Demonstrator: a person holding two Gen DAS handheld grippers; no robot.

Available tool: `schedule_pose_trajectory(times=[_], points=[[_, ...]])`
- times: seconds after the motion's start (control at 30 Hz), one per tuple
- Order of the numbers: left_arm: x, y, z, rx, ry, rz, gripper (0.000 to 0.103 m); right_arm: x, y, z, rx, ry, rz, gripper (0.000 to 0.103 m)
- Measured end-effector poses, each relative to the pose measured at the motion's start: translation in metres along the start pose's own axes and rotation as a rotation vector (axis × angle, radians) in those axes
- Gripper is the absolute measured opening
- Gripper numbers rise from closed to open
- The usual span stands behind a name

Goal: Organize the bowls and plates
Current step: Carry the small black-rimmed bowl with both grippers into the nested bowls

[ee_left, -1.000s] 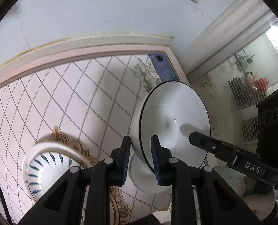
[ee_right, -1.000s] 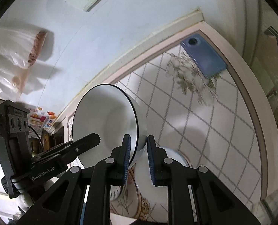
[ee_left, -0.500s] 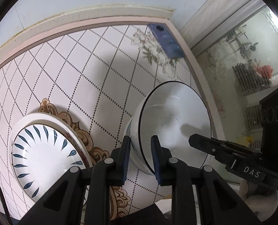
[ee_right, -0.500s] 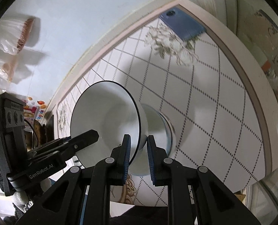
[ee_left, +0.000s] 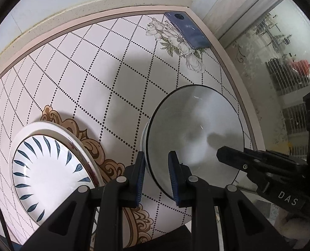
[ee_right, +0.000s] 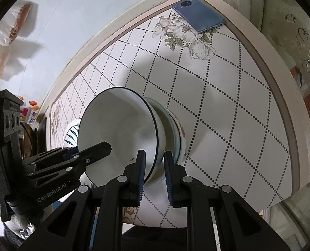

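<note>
Both my claws grip one white bowl by its dark rim. Left claw: fingers nearly closed, one outside the wall, one inside. Right claw: same pinch on the opposite rim, narrow gap. The bowl sits nested in a second bowl standing on the tiled worktop, straight ahead of the right claw. Left of the left claw, a blue-leaf plate lies stacked on a larger plate. Far ahead, at the worktop corner, a blue phone.
</note>
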State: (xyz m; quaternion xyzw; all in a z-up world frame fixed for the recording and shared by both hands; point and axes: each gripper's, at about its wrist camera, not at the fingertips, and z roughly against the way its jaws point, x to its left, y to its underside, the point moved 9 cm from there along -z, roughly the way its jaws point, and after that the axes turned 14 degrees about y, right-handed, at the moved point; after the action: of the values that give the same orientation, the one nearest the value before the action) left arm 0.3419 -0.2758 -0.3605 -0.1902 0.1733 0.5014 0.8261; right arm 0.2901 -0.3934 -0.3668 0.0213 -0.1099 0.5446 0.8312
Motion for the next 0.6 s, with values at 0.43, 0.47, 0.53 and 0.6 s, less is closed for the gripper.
schedule_pose_trajectory(times=[0.43, 0.47, 0.53, 0.6], points=[[-0.003, 0.006, -0.004, 0.019, -0.056, -0.037, 0.02, 0.004, 0.005, 0.002, 0.017, 0.098, 0.059, 0.023], [-0.004, 0.006, -0.004, 0.019, -0.056, -0.038, 0.02, 0.004, 0.006, 0.002, 0.023, 0.105, 0.056, 0.025], [-0.004, 0.006, -0.004, 0.02, -0.059, -0.035, 0.02, 0.004, 0.007, 0.002, 0.032, 0.118, 0.065, 0.027], [-0.003, 0.006, -0.004, 0.023, -0.054, -0.026, 0.02, 0.005, 0.01, 0.002, 0.041, 0.116, 0.068, 0.027]])
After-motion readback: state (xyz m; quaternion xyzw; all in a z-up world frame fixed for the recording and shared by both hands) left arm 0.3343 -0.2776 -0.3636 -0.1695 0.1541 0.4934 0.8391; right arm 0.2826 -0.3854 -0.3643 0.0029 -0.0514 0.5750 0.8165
